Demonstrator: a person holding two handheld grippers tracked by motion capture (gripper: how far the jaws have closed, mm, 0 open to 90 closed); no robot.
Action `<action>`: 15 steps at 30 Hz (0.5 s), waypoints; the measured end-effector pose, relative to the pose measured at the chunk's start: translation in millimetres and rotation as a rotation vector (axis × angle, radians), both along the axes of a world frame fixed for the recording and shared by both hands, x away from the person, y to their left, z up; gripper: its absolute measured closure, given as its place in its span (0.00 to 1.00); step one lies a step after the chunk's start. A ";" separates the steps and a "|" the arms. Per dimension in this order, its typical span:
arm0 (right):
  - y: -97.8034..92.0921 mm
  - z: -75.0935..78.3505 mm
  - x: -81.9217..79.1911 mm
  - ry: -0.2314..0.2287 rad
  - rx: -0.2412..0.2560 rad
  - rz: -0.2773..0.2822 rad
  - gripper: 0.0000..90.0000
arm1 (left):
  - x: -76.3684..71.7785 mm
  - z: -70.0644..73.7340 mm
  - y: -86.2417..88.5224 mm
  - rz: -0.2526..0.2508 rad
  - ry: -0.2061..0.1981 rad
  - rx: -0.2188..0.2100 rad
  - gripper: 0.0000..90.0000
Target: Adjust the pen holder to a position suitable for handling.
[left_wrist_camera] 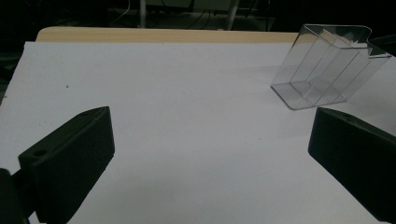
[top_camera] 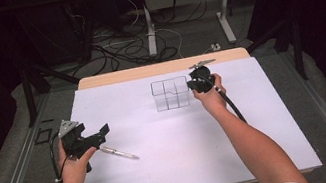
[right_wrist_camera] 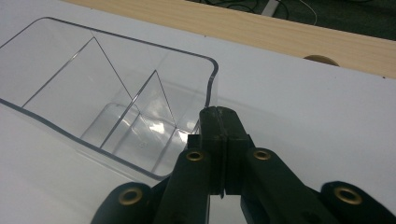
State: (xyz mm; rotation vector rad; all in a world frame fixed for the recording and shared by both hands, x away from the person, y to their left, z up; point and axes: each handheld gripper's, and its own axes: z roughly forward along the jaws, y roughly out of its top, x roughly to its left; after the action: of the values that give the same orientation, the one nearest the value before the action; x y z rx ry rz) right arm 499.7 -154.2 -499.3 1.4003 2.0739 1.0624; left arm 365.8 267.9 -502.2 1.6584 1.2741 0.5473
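Observation:
A clear plastic organizer [top_camera: 170, 94] with several compartments stands on the white sheet [top_camera: 186, 148] toward the table's far middle. My right gripper [top_camera: 192, 85] is at its right side. In the right gripper view the right gripper [right_wrist_camera: 219, 116] is shut, jaws pressed together on the organizer's [right_wrist_camera: 107, 93] thin right wall. My left gripper [top_camera: 102, 134] hovers at the sheet's near left, open and holding nothing. In the left gripper view the left gripper [left_wrist_camera: 210, 128] has its jaws wide apart over bare sheet, with the organizer [left_wrist_camera: 327, 70] far off at upper right.
A silver pen [top_camera: 119, 153] lies on the sheet just right of the left hand. The wooden table edge [top_camera: 162, 68] runs behind the sheet. Beyond it are desk legs and cables on the floor [top_camera: 142, 44].

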 end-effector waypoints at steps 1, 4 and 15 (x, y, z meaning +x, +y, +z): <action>1.1 -0.1 -0.1 0.000 0.004 0.000 1.00 | 0.0 0.0 0.1 -0.001 0.000 0.000 0.00; 5.2 -0.4 -0.6 0.006 0.015 0.005 1.00 | -0.1 0.1 0.2 0.000 0.000 0.001 0.00; 3.7 2.9 -1.6 0.005 0.039 -0.004 0.97 | -0.3 0.3 1.0 0.002 -0.002 0.004 0.00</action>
State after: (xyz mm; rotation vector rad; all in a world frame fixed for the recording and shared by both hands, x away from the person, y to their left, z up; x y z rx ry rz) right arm 498.0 -150.5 -496.5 1.4266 2.0631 1.1038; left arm 365.5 268.9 -501.9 1.6598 1.2736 0.5526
